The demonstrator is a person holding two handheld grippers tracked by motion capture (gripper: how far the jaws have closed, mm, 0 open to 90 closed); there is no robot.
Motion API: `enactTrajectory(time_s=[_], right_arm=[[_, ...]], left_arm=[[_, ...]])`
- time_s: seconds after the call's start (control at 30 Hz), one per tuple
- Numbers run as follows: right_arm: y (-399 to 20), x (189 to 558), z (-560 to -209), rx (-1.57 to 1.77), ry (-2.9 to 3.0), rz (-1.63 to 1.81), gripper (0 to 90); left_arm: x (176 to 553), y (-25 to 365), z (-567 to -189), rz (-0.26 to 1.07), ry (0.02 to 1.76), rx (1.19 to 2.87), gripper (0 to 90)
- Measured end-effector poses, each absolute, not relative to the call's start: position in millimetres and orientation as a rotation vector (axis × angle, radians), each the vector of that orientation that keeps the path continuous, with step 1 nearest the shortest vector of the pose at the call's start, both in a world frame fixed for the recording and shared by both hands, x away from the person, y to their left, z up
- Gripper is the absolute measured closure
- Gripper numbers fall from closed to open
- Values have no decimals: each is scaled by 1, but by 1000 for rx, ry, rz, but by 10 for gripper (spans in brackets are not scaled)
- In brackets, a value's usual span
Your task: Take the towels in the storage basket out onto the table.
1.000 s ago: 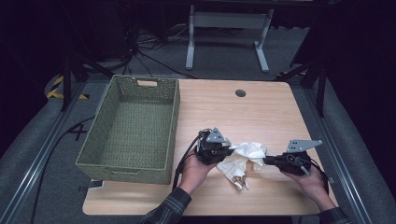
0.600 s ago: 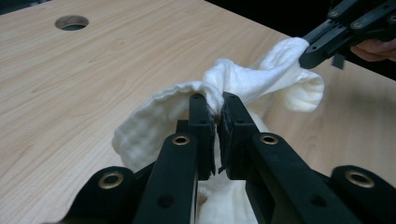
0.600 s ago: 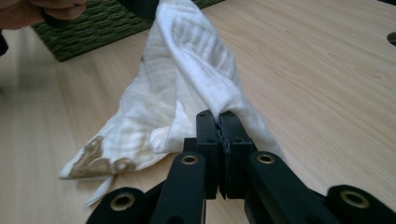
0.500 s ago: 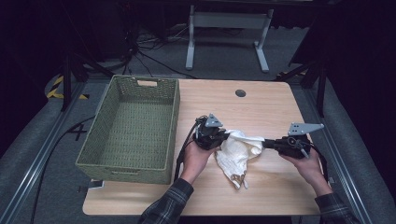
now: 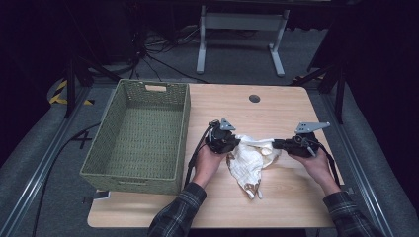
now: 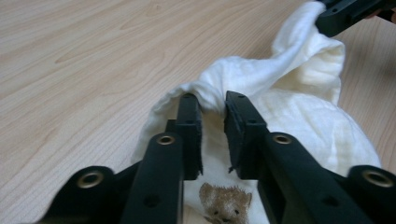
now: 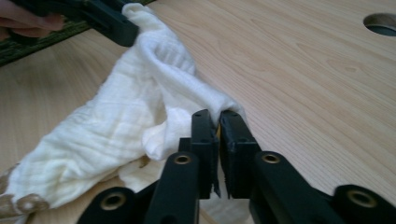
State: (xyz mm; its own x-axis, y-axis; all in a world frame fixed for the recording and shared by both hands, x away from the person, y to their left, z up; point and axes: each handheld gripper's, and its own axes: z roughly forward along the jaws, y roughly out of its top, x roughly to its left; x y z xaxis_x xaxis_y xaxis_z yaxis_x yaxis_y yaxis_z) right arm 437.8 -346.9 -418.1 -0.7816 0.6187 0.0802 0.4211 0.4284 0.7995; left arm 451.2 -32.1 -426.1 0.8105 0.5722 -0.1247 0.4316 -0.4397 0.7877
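Observation:
A white muslin cloth (image 5: 249, 158) with a brown bear print (image 6: 224, 205) lies crumpled on the wooden table (image 5: 276, 197), one edge drawn into a band between both grippers. My left gripper (image 5: 234, 143) (image 6: 212, 100) grips a fold of the cloth (image 6: 299, 121) at its tips. My right gripper (image 5: 275, 144) (image 7: 218, 114) pinches the other end of the cloth (image 7: 93, 126). Both pairs of jaws have just been opening, with the cloth still between the pads. The right gripper (image 6: 345, 14) appears in the left gripper view, and the left gripper (image 7: 102, 18) in the right gripper view.
A green woven basket (image 5: 185, 128) stands on the table's left half, beside my left hand. A round cable hole (image 5: 254, 98) (image 7: 380, 23) sits near the far edge. Bare wood lies in front of the cloth and beyond it.
Both hands have moved away from the person across the table. The cloth's upper edge is now drawn out into a band between the grippers.

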Motion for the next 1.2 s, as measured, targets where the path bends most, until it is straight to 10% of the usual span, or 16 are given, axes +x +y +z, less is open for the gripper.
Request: enactTrajectory(time_s=[0.3,1.2], right_arm=[[-359,426,-405,932,2392,1308,625],[-320,387,-429,759,2606,1232,653]], left_arm=[[427,-28,-416,185,691,2112,493],[346,-72,-448,33,484,2257,436]])
